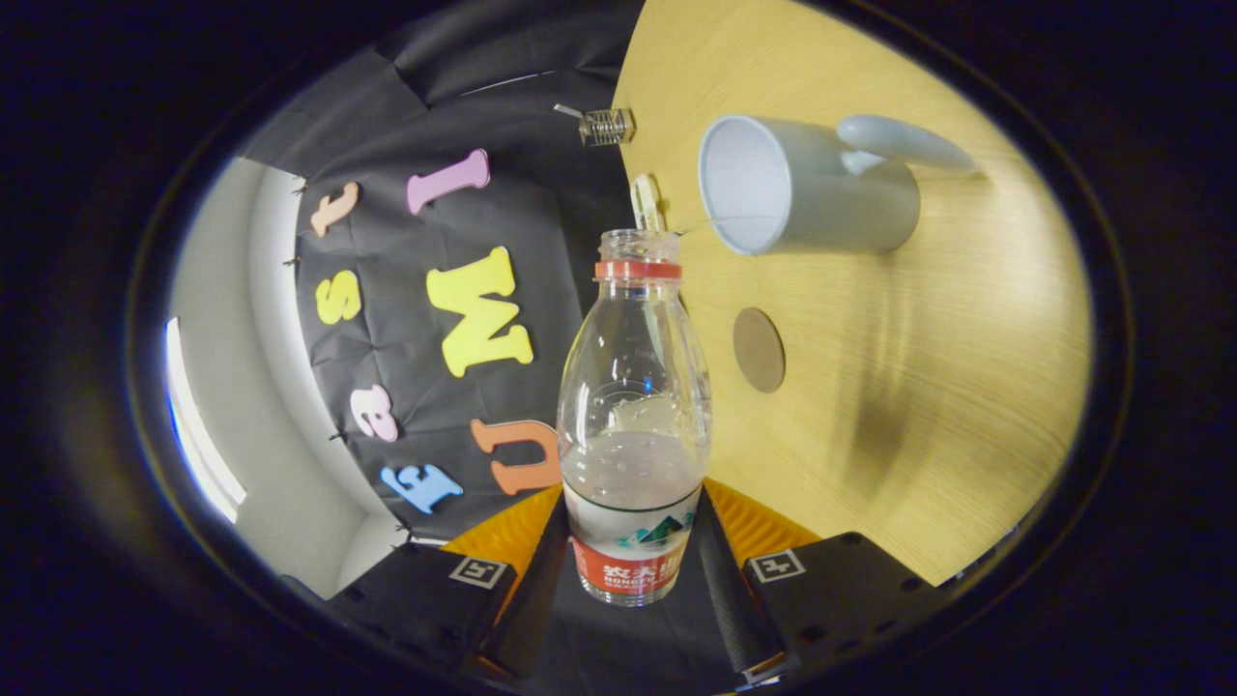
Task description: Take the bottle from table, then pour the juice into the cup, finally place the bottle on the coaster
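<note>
The gripper is seen rolled well onto its side, so that the wooden table surface stands upright along one flank of it. Its two fingers are closed in from either side and pressed against the labelled lower body of the clear plastic bottle with a red neck ring, which is clamped between them.

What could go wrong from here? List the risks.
1. The bottle, clamped between the gripper fingers, is tilted with its open mouth short of the cup; liquid may spill onto the table.
2. The grip sits low on the label, so the bottle could slip or pivot.
3. The coaster is small; placement could miss.
</note>
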Demonstrator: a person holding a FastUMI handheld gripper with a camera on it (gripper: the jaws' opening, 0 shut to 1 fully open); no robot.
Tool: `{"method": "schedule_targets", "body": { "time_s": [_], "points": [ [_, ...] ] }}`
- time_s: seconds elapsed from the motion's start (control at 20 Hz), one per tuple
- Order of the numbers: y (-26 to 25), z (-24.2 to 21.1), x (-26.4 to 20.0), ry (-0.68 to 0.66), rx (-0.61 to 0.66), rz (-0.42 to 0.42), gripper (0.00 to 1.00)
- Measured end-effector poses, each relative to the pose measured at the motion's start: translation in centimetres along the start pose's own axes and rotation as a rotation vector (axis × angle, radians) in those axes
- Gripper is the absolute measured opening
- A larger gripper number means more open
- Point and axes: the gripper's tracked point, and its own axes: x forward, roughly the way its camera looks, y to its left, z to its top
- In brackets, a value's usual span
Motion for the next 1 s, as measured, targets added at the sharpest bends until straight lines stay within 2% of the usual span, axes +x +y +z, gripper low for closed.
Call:
{"method": "schedule_targets", "body": {
  "time_s": [1.0],
  "points": [
    [1.1, -0.1, -0.1, 0.014, 0.079, 0.001, 0.76]
  ]
}}
